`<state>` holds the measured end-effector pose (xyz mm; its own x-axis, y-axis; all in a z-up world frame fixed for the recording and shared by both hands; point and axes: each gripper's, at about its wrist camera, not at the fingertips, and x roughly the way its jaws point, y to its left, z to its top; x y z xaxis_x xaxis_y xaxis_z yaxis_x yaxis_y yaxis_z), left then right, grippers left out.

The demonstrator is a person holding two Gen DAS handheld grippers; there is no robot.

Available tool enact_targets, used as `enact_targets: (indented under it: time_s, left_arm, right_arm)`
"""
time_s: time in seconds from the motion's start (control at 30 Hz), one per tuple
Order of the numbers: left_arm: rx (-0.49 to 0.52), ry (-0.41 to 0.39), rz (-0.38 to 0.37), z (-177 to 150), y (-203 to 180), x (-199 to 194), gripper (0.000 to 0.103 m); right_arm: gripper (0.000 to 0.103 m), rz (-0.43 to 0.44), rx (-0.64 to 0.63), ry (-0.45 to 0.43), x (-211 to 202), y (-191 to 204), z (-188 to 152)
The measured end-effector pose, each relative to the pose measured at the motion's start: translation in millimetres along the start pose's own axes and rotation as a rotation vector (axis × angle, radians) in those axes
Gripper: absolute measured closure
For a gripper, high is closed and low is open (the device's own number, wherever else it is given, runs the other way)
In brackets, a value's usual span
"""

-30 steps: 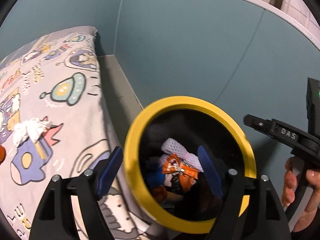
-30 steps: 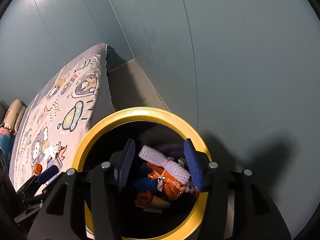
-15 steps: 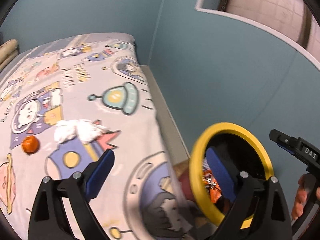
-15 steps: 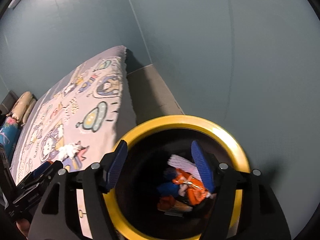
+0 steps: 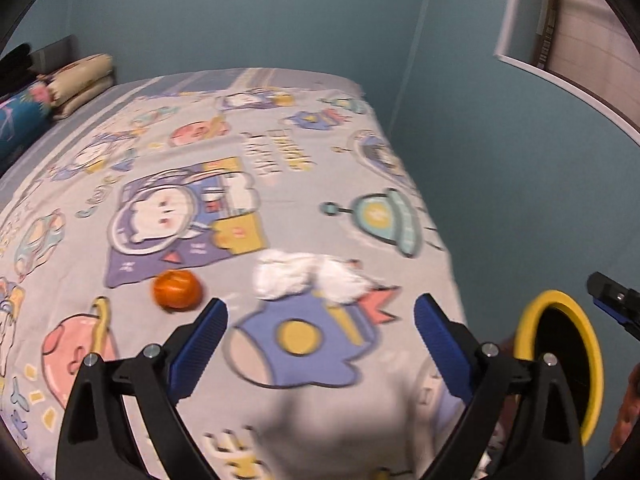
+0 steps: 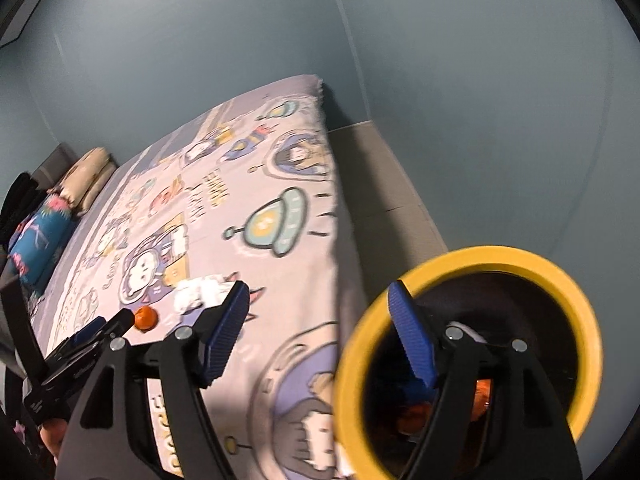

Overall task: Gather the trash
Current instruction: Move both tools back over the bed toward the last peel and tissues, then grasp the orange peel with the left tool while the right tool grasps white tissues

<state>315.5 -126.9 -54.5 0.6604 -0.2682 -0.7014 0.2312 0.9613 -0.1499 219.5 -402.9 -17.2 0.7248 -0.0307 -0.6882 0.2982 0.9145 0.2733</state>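
Left wrist view shows two pieces of trash on the bed: one crumpled white tissue [image 5: 308,278] and one orange fruit peel [image 5: 177,290], which looks like a mandarin skin. They lie near each other on the cartoon bedsheet [image 5: 280,152], the peel to the left of the tissue, not touching it. The left gripper [image 5: 320,340] hangs over the sheet just in front of the tissue; its two blue fingers [image 5: 200,344] are spread wide, they have just been opening, and nothing is between them.

One trash bin with a yellow rim [image 6: 468,356] stands on the floor beside the bed, near the teal wall [image 6: 480,100]. Orange wrappers and something white lie inside it, partly hidden. The right gripper [image 6: 324,344] is above the edge of this bin; its fingers are also apart, have just been opening, and hold nothing. One finger is over the sheet and the other over the bin mouth.

At the far end of the bed lie one beige folded blanket [image 5: 80,80] and one blue patterned pillow [image 6: 40,236].
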Motion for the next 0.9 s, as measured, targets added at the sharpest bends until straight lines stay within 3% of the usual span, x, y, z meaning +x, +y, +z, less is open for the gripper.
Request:
enact_targets:
  time_s: [0.37, 0.63, 0.9]
  left_arm:
    - [-0.117, 0.033, 0.144, -2, 97, 35, 0.012]
    - [-0.189, 0.057, 0.186, -10, 135, 68, 0.012]
    - [-0.241, 0.080, 0.199, -14, 157, 100, 0.012]
  right_arm:
    - [0.035, 0.076, -0.107, 0.058, 65, 76, -9]
    - [0.035, 0.136, -0.187, 0.081, 124, 117, -29]
    - [0.035, 0.128, -0.253, 0.118, 184, 147, -39]
